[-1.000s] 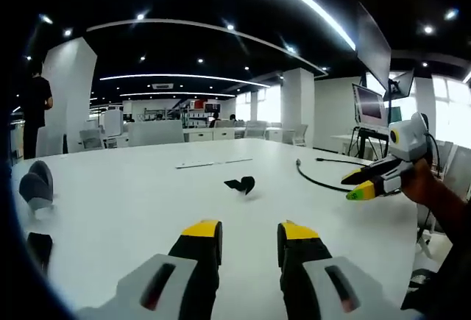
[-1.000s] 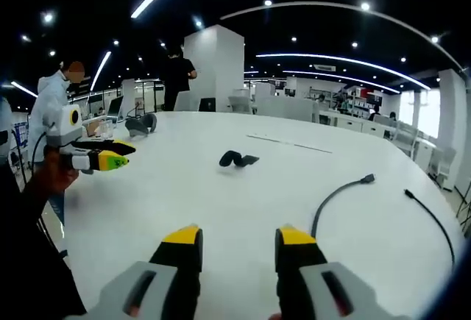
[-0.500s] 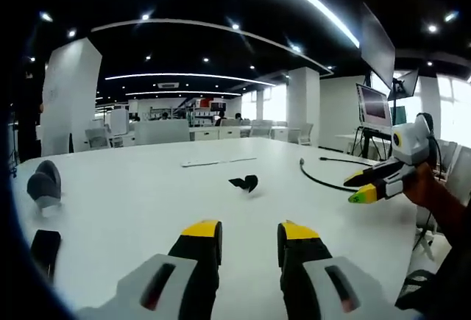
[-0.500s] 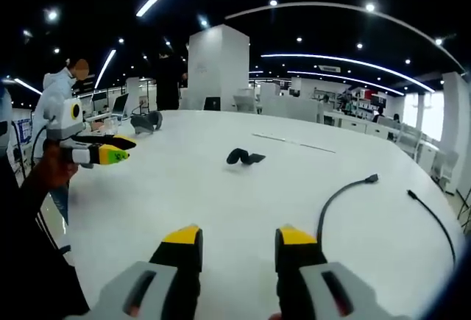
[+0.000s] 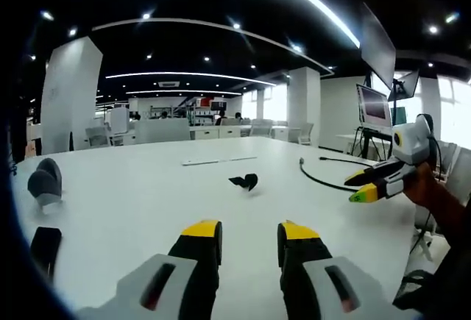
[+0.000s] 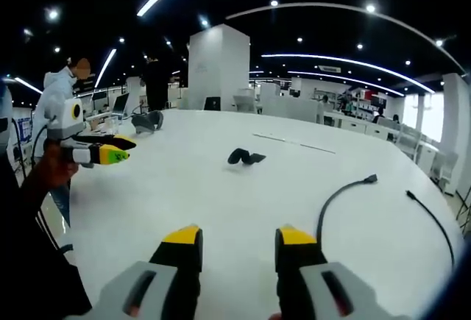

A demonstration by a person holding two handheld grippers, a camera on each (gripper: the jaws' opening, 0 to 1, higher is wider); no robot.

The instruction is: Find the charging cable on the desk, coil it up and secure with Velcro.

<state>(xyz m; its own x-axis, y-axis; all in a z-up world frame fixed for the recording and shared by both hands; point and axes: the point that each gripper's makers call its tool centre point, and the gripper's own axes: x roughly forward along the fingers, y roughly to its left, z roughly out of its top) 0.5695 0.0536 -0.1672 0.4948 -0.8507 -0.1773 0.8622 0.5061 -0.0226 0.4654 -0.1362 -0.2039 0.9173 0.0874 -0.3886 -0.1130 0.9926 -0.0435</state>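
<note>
My left hand-held gripper [image 5: 250, 236] hovers over the smooth, matte white tabletop [image 5: 132, 202], its two yellow-tipped black jaws apart with nothing between them. My right hand-held gripper [image 6: 232, 240] hangs the same way, jaws parted and empty. One thin black charging cable [image 6: 346, 191] lies in a loose curve at one o'clock in the right gripper view, both plug ends free and uncoiled. One small curled black Velcro strap [image 6: 244, 157] sits at twelve o'clock, well apart from the cable. At nine o'clock in the left gripper view, one rounded grey headset-like object [image 5: 45, 182] rests near the edge.
</note>
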